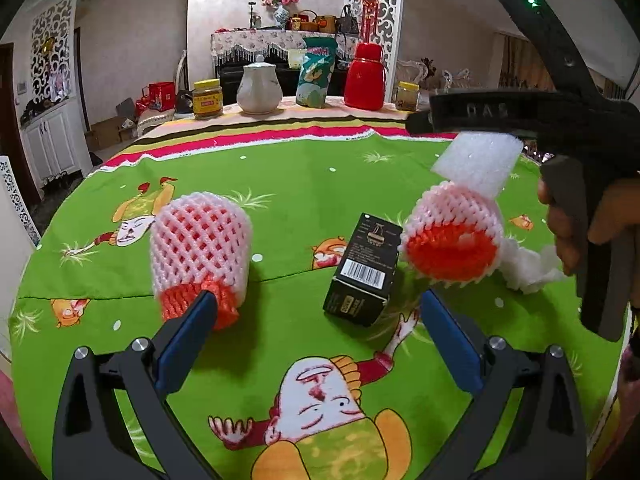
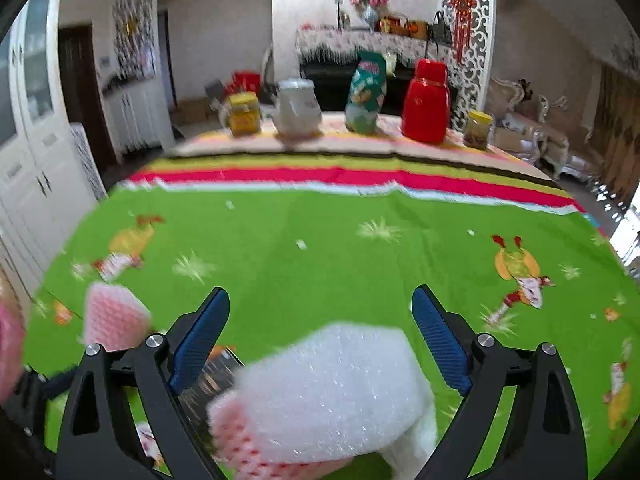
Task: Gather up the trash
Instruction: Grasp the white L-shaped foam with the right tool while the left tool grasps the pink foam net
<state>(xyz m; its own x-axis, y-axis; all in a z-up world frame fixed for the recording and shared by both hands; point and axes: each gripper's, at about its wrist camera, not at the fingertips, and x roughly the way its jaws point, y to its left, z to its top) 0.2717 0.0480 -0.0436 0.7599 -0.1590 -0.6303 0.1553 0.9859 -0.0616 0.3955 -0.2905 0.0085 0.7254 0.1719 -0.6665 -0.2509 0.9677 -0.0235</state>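
Currently both claws, left gripper (image 1: 316, 304) and right gripper (image 2: 320, 304), stand released; foam block (image 2: 332, 388), net sleeve (image 1: 200, 248) and black box (image 1: 362, 268) lie on the tablecloth (image 1: 304, 176).

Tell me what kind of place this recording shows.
Most likely a home living or dining room: a table under a cartoon tablecloth, a cloth-draped cabinet with a flower vase, and ornate sofas.

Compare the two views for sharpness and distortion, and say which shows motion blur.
Left wrist view: sharp, the box barcode is readable, and the fisheye bends the table edge. Right wrist view: motion blur smears the jars and the near foam; same fisheye curve, dark corners in both.
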